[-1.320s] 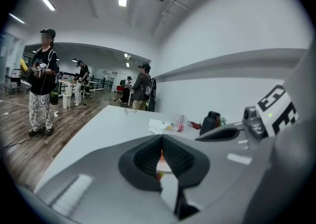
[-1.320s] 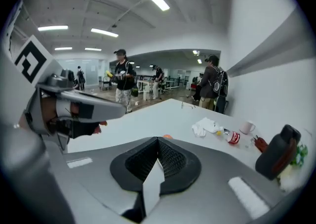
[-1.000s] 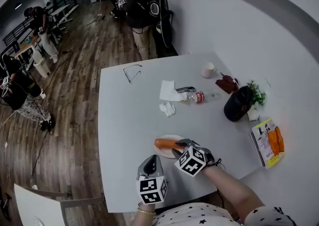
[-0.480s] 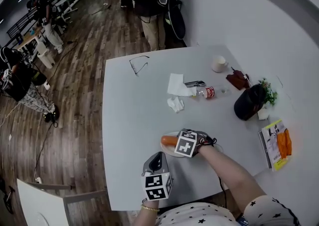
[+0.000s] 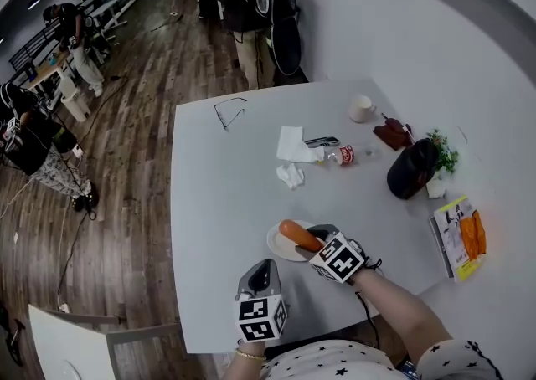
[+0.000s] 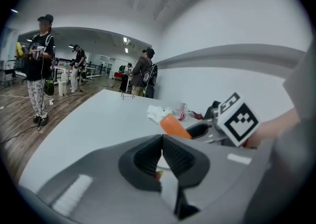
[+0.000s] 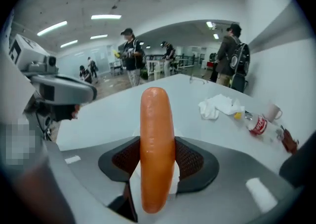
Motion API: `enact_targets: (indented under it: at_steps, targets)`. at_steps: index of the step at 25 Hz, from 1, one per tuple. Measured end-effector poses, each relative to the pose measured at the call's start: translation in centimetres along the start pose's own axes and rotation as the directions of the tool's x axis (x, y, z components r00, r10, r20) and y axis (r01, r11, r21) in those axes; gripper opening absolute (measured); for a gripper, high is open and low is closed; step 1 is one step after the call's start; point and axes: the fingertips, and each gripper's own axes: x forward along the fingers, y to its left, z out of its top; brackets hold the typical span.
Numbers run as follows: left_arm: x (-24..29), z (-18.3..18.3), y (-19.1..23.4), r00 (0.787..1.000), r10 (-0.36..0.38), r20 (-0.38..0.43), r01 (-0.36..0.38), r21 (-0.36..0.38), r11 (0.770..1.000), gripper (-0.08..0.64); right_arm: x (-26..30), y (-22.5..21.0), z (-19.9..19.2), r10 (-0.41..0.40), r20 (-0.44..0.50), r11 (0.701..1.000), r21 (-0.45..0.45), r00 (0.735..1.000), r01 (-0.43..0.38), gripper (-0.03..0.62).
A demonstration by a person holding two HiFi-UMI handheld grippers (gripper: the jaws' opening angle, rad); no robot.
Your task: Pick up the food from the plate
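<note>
Head view, left to right: my left gripper (image 5: 261,272) hangs over the near edge of the worktop (image 5: 226,202), well short of the plate (image 5: 276,246). Its own view shows the fingers (image 6: 143,156) pressed together with nothing between them. It is idle and is not steadying anything.

Next comes the plate, and over it the sausage (image 5: 298,235), lying at a slant with its free end pointing up and to the left. My right gripper (image 5: 316,238) has it. In the right gripper view the fingers (image 7: 191,161) pinch the sausage from both sides, set wide because the sausage fills the gap. The grip sits on the nearer half, and a long stretch projects forward. The far end looks raised above the plate, but I cannot settle whether the whole sausage is clear of it.

Further right, tissues (image 5: 295,146), a bottle (image 5: 339,155) and a cup (image 5: 362,107) stand well apart from the work.

Risks, in my judgement:
- The skin looks smooth and glossy and the contact seems light, so a quick lift could let the sausage slide out forward.
- The overhang could swing it down about the pinch point.
- A dropped sausage would likely roll off the plate onto the worktop.
- Too hard a squeeze could split it.
- The plate is unheld and could shift if the sausage drags on it.
</note>
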Motion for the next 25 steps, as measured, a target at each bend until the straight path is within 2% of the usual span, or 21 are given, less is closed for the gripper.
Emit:
enact_targets:
  at_steps: [3, 6, 10, 13, 25]
  targets:
    - [-1.4, 0.1, -0.6, 1.000, -0.006, 0.018, 0.006, -0.005, 1.000, 0.008, -4.1, 1.6, 1.2, -0.039, 0.156, 0.990, 0.139, 0.987, 0.017, 0.210]
    - [-2.9, 0.2, -1.3, 0.999, -0.013, 0.041, 0.013, -0.002, 1.000, 0.008, -7.5, 3.4, 1.9, -0.108, 0.273, 0.972, 0.232, 0.956, 0.044, 0.210]
    - [-4.3, 0.1, -2.4, 0.998, -0.019, 0.063, 0.017, 0.020, 1.000, 0.008, -10.5, 5.3, 1.7, -0.200, 0.350, 0.944, 0.321, 0.915, 0.083, 0.210]
    - [-5.3, -0.2, -3.1, 0.998, -0.022, 0.067, 0.020, 0.033, 0.999, 0.008, -11.6, 6.6, 1.1, -0.222, 0.375, 0.922, 0.382, 0.900, 0.069, 0.211]
    - [-7.0, 0.0, -4.3, 0.996, -0.023, 0.086, 0.017, 0.066, 0.998, 0.008, -13.5, 8.6, 2.1, -0.217, 0.418, 0.933, 0.356, 0.882, 0.061, 0.212]
